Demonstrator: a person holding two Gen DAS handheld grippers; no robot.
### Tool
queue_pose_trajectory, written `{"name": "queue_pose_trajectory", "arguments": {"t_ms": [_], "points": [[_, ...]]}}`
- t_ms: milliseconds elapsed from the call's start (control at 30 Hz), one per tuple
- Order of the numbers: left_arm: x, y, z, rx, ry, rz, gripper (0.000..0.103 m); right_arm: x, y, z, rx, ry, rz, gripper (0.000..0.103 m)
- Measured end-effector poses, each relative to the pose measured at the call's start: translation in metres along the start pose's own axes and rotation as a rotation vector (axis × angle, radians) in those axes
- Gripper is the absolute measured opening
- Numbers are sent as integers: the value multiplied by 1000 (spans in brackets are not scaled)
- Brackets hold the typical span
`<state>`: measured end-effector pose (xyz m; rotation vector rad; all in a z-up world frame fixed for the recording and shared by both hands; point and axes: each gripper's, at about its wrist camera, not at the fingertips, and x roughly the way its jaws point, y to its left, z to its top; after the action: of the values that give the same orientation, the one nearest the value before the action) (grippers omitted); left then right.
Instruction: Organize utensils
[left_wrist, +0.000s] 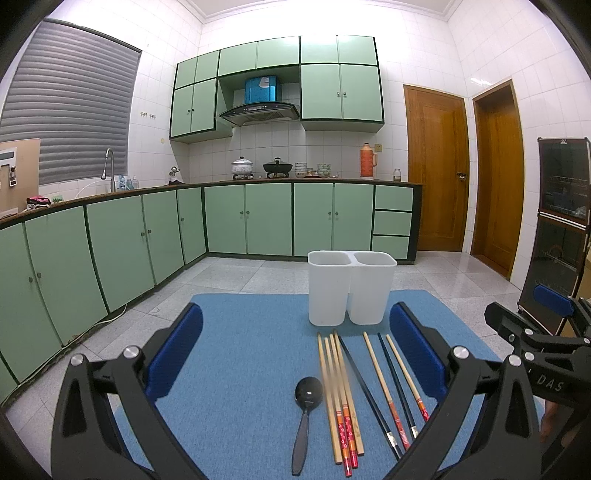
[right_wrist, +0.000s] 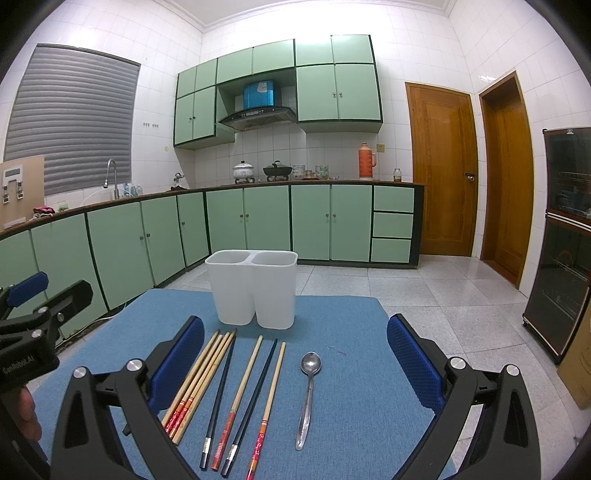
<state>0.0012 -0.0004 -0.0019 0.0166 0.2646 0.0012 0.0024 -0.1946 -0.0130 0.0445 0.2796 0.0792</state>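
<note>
A white two-compartment holder (left_wrist: 351, 291) stands empty at the far side of a blue mat (left_wrist: 240, 332). In front of it lie several wooden chopsticks (left_wrist: 338, 398), two black chopsticks (left_wrist: 369, 395) and a black spoon (left_wrist: 306, 406). My left gripper (left_wrist: 295, 350) hovers open above them, holding nothing. In the right wrist view the holder (right_wrist: 255, 291) is ahead to the left, the chopsticks (right_wrist: 236, 391) fan out below, and a metal spoon (right_wrist: 309, 395) lies to their right. My right gripper (right_wrist: 295, 365) is open and empty above the metal spoon and the chopsticks.
The mat's edges drop off to a tiled floor (right_wrist: 424, 295). Green kitchen cabinets (left_wrist: 110, 251) run along the left and back. Two wooden doors (left_wrist: 439, 170) and a dark glass cabinet (right_wrist: 561, 240) stand to the right. A hand (right_wrist: 26, 413) holds the left gripper.
</note>
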Motion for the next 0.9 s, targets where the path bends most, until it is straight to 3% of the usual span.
{"name": "queue_pose_trajectory", "arguments": {"t_ms": [433, 767, 900], "points": [[9, 7, -2, 5, 30, 12, 98, 14, -6, -3, 1, 32, -23, 97], [69, 33, -14, 26, 274, 70, 98, 60, -33, -18, 40, 227, -43, 97], [94, 40, -17, 15, 368, 58, 98, 83, -38, -19, 28, 304, -39, 94]]}}
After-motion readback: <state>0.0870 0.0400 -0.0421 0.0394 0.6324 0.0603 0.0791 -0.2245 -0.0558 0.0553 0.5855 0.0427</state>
